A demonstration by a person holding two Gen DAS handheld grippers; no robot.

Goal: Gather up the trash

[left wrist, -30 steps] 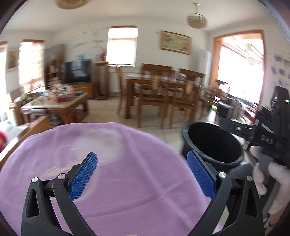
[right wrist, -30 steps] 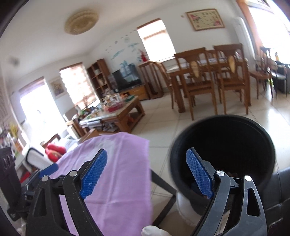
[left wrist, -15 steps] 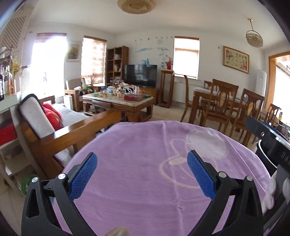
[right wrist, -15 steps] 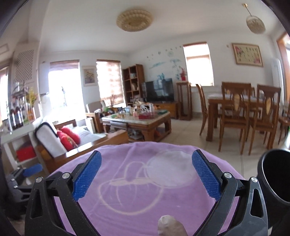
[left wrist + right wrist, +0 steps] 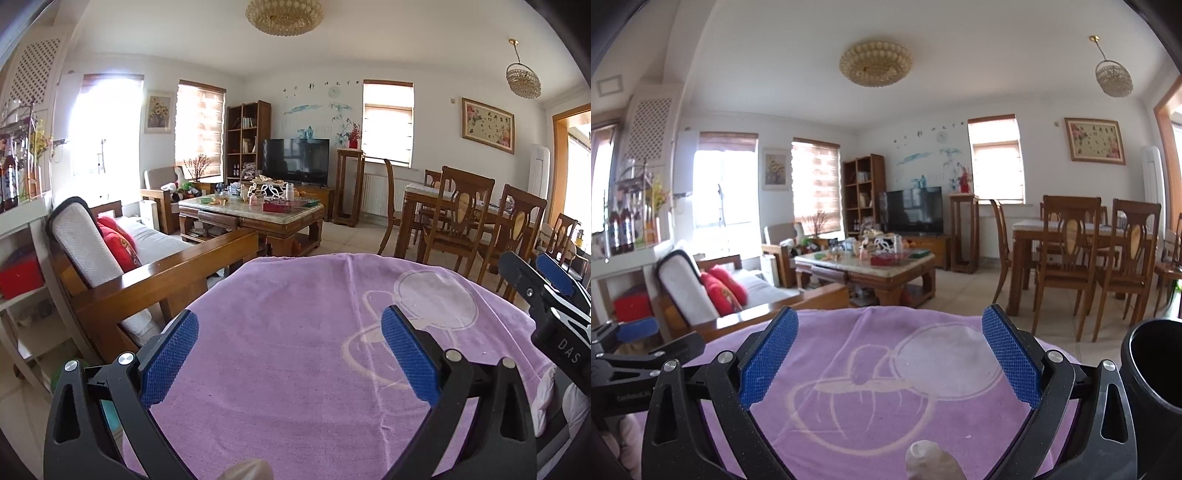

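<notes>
Since no trash is in reach on the purple cloth [image 5: 871, 387], I hold my left gripper [image 5: 291, 354] and right gripper [image 5: 890, 354] above it, fingers apart and empty, with the black bin [image 5: 1152, 369] just beside its edge.

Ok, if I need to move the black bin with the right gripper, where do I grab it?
Probably the near rim of the black bin, from above with the open right gripper, one finger inside: it stands upright, open-topped, too wide to span.
</notes>
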